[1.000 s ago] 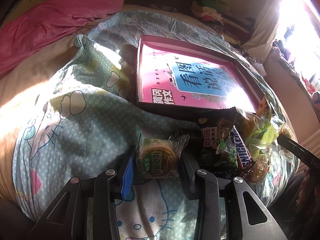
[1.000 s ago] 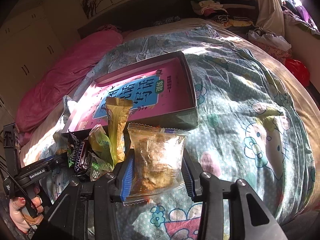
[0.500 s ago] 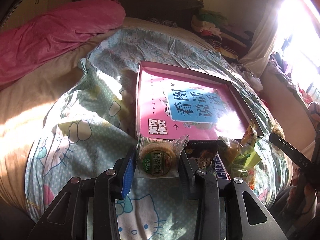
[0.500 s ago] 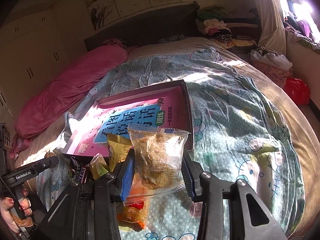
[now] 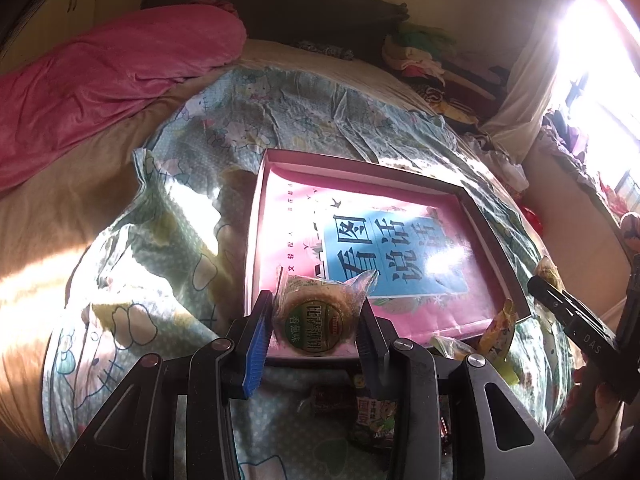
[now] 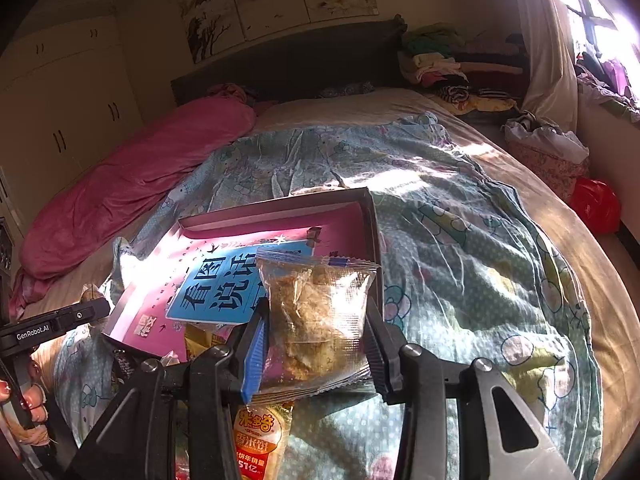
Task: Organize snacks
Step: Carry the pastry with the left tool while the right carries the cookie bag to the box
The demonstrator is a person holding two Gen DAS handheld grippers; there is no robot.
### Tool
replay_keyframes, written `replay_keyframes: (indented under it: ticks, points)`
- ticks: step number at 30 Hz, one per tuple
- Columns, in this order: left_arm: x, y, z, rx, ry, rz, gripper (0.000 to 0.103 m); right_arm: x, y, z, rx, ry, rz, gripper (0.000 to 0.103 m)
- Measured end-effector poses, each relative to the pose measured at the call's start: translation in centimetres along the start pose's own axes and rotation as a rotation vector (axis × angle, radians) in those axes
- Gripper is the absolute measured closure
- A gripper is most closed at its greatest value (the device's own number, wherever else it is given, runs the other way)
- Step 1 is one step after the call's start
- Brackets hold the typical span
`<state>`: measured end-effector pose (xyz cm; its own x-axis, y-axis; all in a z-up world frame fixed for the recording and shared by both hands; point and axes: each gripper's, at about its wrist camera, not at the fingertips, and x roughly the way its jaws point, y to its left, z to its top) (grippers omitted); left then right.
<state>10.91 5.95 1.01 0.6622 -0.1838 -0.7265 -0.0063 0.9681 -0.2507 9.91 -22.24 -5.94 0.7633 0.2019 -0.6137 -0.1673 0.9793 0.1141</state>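
My left gripper (image 5: 314, 330) is shut on a round biscuit pack with a green label (image 5: 316, 326), held over the near edge of the shallow box (image 5: 496, 256). The box lies on the bed and holds a pink and blue book (image 5: 384, 248). My right gripper (image 6: 314, 328) is shut on a clear pack of crumbly brown snack (image 6: 316, 316), raised above the box's near right corner (image 6: 376, 248). Loose snacks lie below on the quilt: a dark packet (image 5: 376, 416), yellow-green wrappers (image 5: 496, 328) and an orange rice-cracker pack (image 6: 258, 440).
The box rests on a cartoon-print quilt (image 6: 480, 264). A pink blanket roll (image 5: 100, 76) lies along the far left of the bed. Piled clothes (image 6: 440, 64) sit by the headboard, a red bag (image 6: 596, 204) at the right. The other gripper's body (image 5: 576, 320) shows at the right edge.
Both grippers have risen and moved toward the box with their packs. The snack pile has dropped lower in both views, and the box now sits right behind each held pack.
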Motion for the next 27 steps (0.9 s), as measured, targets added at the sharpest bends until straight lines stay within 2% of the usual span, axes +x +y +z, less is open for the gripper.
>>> replay_keyframes:
  ticks: [12,27]
  points:
    - [2.8,-0.3,0.7,-0.012,0.036,0.025,0.063,3.0,-0.2,0.5,-0.002,0.041,0.025,0.059]
    - [5.2,-1.1,0.2,0.031,0.107,0.047,0.063,5.4,-0.6,0.0,0.018,0.111,0.031,0.059]
